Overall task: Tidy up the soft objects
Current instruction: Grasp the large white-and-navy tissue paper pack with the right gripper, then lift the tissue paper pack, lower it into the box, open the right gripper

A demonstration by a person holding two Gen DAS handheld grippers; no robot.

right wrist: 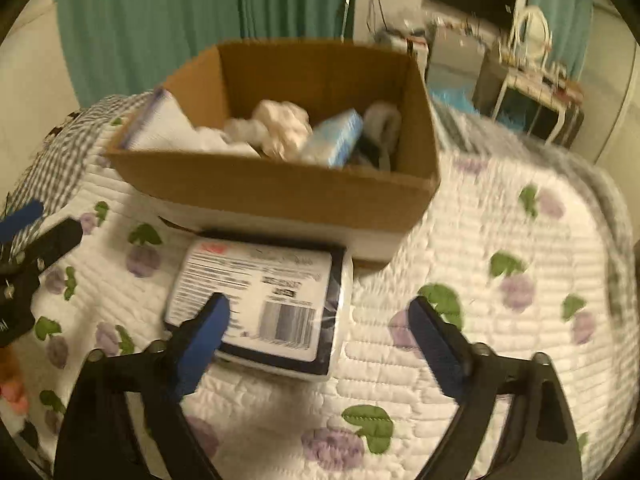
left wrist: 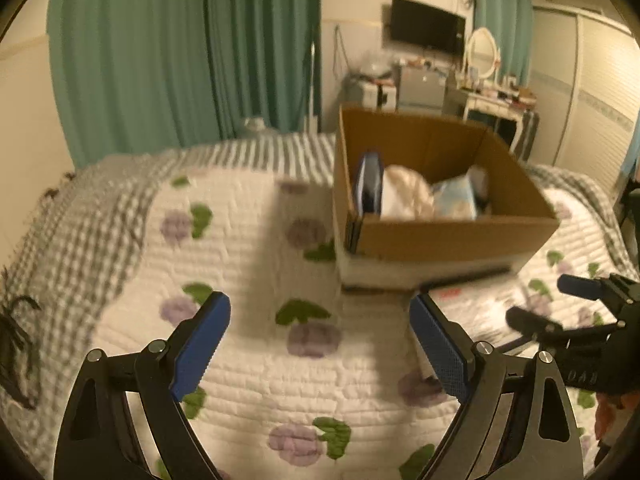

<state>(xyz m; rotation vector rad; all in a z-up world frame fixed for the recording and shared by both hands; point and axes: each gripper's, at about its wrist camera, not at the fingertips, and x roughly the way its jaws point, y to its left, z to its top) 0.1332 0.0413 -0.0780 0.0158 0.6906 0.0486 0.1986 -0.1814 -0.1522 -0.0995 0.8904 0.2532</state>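
A brown cardboard box (left wrist: 448, 236) (right wrist: 276, 192) stands on the quilted bed. It holds soft things: a cream bundle (right wrist: 282, 124), a light blue pack (right wrist: 334, 138), a white and blue pack (right wrist: 160, 124) and a dark item (right wrist: 380, 136). A soft white pack with a dark border and barcode label (right wrist: 260, 300) lies flat on the quilt before the box. My right gripper (right wrist: 318, 338) is open and empty above that pack's near edge. My left gripper (left wrist: 320, 344) is open and empty over the quilt. The right gripper also shows at the right edge of the left wrist view (left wrist: 560, 304).
The bed has a white quilt with purple flowers (left wrist: 256, 264) and a grey checked cover (left wrist: 80, 216) at its left. Green curtains (left wrist: 168, 52), a dresser with a mirror (left wrist: 492, 80) and a wall screen (left wrist: 428, 26) stand beyond the bed.
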